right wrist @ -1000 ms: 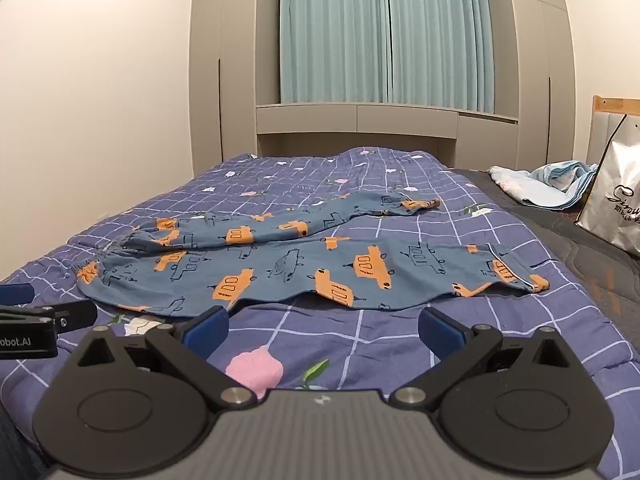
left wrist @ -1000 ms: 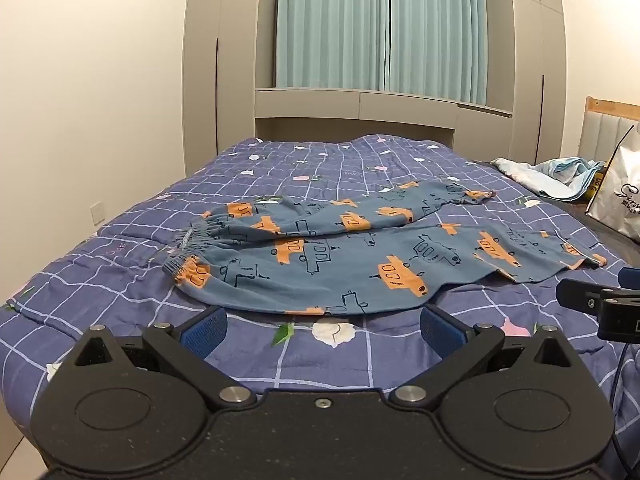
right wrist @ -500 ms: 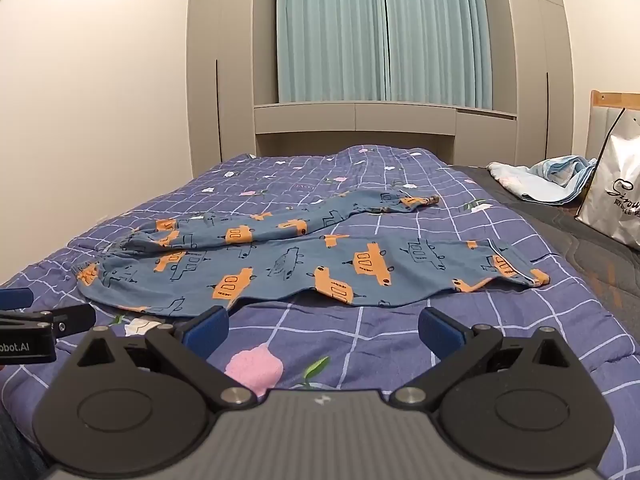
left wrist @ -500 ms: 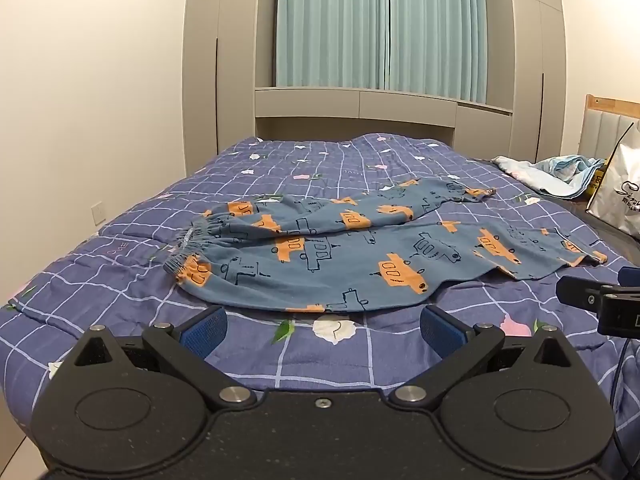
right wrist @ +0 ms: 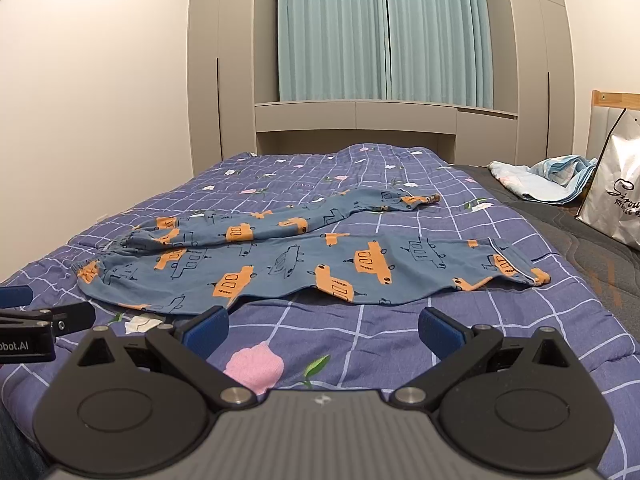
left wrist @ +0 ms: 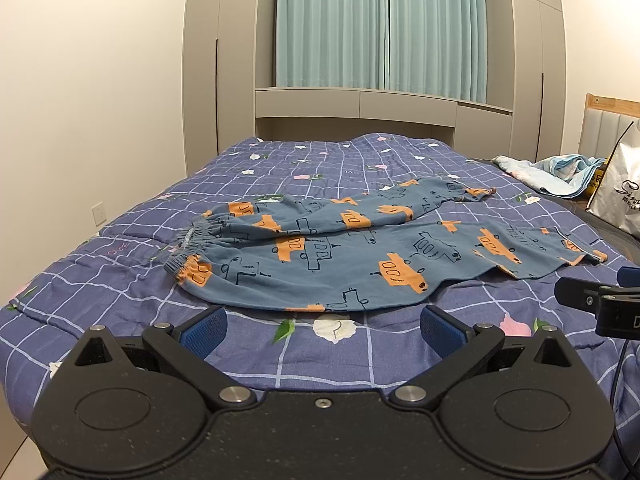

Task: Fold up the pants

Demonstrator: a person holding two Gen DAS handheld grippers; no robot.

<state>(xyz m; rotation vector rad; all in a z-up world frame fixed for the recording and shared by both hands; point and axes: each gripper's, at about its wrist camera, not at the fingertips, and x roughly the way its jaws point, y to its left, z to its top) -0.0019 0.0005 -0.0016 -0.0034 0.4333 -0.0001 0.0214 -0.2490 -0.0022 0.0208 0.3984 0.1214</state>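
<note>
The pants (left wrist: 360, 256) lie spread on the bed (left wrist: 120, 280), legs apart, probably laid out for folding. Left gripper (left wrist: 322, 326) and right gripper (right wrist: 323, 326) hover near the pants' front edge, jaws apart, empty.

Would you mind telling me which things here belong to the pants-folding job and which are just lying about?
Part of the job:
- pants, spread on the bed
- left gripper, open
- right gripper, open

Just lying about:
- light blue blanket
- white shopping bag
- curtains
</note>
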